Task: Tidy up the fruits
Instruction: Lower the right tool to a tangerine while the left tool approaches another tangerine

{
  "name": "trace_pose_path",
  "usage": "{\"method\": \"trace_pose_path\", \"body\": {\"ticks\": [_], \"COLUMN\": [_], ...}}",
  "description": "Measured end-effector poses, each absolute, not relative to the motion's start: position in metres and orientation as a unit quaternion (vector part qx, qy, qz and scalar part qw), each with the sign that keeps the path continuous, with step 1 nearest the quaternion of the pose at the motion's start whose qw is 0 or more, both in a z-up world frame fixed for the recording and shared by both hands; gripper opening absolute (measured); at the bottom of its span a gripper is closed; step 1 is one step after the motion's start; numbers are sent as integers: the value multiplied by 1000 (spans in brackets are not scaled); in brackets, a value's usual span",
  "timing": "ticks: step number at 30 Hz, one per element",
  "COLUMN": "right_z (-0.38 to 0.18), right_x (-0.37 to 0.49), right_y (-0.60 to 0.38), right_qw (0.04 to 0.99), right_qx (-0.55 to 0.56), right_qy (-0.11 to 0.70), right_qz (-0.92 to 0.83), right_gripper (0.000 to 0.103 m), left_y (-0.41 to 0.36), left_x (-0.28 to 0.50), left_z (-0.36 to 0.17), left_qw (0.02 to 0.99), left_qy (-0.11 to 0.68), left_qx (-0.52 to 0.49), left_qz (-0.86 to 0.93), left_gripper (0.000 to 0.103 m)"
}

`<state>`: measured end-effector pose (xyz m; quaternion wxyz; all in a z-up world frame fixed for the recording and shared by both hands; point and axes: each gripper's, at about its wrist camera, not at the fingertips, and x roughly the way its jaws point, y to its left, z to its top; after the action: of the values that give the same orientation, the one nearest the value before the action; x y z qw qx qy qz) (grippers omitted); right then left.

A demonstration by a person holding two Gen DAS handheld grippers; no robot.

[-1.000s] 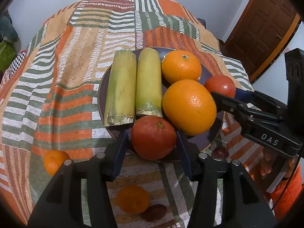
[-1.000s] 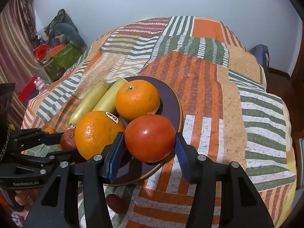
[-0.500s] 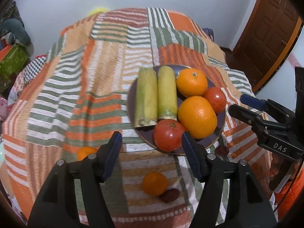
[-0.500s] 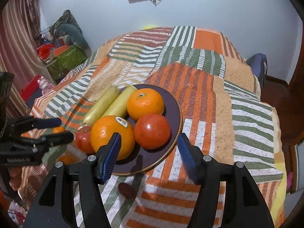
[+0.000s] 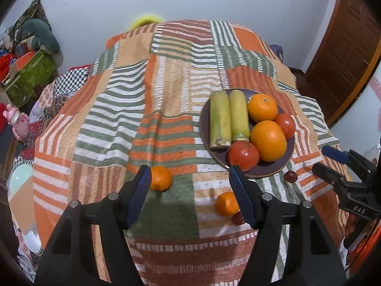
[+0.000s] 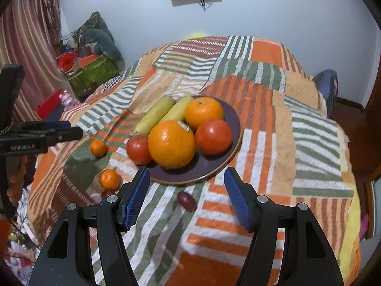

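Observation:
A dark plate [image 5: 269,168] on the bed holds two yellow-green stalks [image 5: 219,119], two oranges [image 5: 268,140] and two tomatoes [image 5: 243,155]. On the cover in front of it lie two mandarins [image 5: 160,178] [image 5: 226,203] and two small dark fruits [image 5: 291,176] [image 5: 238,218]. My left gripper [image 5: 190,174] hangs open over the cover, left of the plate and empty. My right gripper [image 6: 186,174] hovers at the plate's [image 6: 228,119] near rim. Its jaws are opening with nothing between them. One dark fruit [image 6: 187,201] lies just below it.
The patchwork cover [image 5: 142,119] drops off at the near edge. A green box [image 6: 92,76] and piled clutter stand by the wall on the left. A wooden door [image 5: 345,54] is at the right, and a dark bag [image 6: 328,88] sits beyond the bed's far right corner.
Each gripper stood with its jaws around a tomato; both have widened and pulled back and up. The two tomatoes stay on the plate, and more of the bed shows.

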<state>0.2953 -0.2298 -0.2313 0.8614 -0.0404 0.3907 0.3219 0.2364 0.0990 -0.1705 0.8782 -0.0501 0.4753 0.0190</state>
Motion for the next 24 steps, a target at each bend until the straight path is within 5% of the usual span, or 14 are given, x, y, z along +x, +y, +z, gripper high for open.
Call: {"method": "trace_pose_path", "body": {"ticks": [21,24], "right_z": [-255,-259], "right_x": [282,280], "right_y": [-137,-125], "right_qw": [818,812], "right_qx": [-46,-54], "right_qy": [434,443], "right_qz": [375,375], "right_gripper": [61,51], "left_y": [163,167], "left_x": [199,198], "left_z": [-181,-188], "left_qw": [877,875], "left_qy": [475,480], "left_qx": [-54,-59], "left_qz": [48,42], "left_gripper": [67,67]}}
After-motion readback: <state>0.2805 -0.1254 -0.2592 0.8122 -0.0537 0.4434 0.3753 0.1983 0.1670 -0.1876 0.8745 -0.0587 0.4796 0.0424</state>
